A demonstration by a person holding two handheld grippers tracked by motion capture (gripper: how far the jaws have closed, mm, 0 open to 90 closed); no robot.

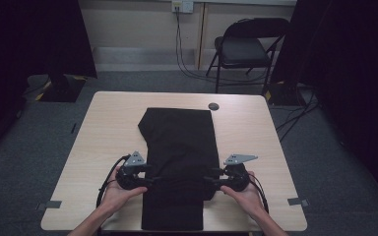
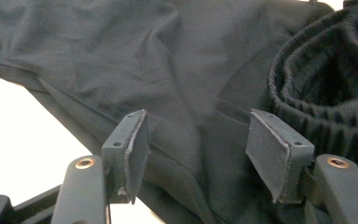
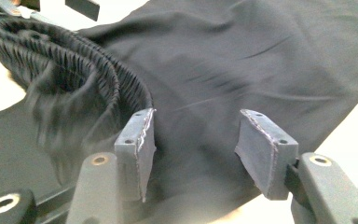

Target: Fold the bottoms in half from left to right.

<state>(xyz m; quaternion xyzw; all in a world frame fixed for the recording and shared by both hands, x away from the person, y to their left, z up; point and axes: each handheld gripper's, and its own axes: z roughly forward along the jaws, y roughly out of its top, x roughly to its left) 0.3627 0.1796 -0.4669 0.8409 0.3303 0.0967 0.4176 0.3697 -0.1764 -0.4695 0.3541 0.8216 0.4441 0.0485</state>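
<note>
Small dark disc (image 1: 213,106), perhaps a cap, too small.

The trousers (image 1: 177,162) were black matt cloth, smooth and softly creased over most of their surface. Their waistband (image 2: 317,88) was ribbed and gathered, rougher than the rest. My table (image 1: 108,128) was pale wood-look laminate, smooth with a dull sheen. My pads (image 3: 261,154) looked like grey matt rubber, frayed at the edges, on black plastic mounts with coppery metal rivets.
</note>
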